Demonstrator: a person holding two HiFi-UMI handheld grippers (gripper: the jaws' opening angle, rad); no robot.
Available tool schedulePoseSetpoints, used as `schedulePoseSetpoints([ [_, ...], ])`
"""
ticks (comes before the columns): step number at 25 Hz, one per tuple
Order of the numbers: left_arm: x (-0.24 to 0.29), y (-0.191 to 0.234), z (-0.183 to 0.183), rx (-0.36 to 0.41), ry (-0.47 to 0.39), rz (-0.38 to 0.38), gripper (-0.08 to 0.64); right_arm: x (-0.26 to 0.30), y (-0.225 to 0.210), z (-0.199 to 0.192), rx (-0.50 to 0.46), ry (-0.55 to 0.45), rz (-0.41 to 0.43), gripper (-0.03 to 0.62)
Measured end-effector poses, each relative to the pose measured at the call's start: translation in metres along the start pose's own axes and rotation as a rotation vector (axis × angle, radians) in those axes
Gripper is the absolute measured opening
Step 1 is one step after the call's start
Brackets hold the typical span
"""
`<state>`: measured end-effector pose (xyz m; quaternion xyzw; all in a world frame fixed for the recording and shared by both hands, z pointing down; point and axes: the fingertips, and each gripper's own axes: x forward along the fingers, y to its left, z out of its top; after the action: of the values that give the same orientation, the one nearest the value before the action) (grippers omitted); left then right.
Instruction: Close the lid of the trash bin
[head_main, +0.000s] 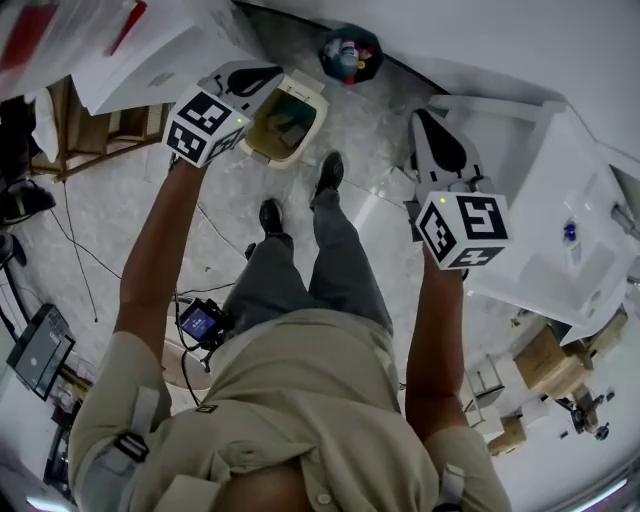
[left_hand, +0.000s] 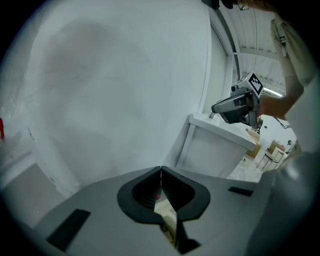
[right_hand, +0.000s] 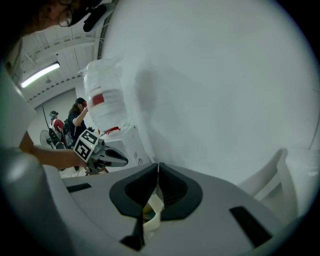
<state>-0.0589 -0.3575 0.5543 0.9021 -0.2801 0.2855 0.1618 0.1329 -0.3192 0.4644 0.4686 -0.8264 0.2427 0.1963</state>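
Arms stretch forward, left gripper near trash bin, right gripper aside, both with fingers together.

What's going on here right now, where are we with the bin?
A person stands holding a gripper in each hand, both raised out in front. The left gripper and the right gripper are both shut, jaw tips together with nothing held. The cream trash bin sits on the floor just ahead of the person's shoes, nearer the left gripper, and appears open, with its inside showing. Neither gripper touches it, so the lid is not yet closed.
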Motion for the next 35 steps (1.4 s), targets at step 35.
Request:
schedulePoseSetpoints([
  [35,0.100,0.010,-0.145,-0.033,0.298,-0.026,0.014,0.043,-0.015,-0.088,0.059,0.145,0.003,0.026],
])
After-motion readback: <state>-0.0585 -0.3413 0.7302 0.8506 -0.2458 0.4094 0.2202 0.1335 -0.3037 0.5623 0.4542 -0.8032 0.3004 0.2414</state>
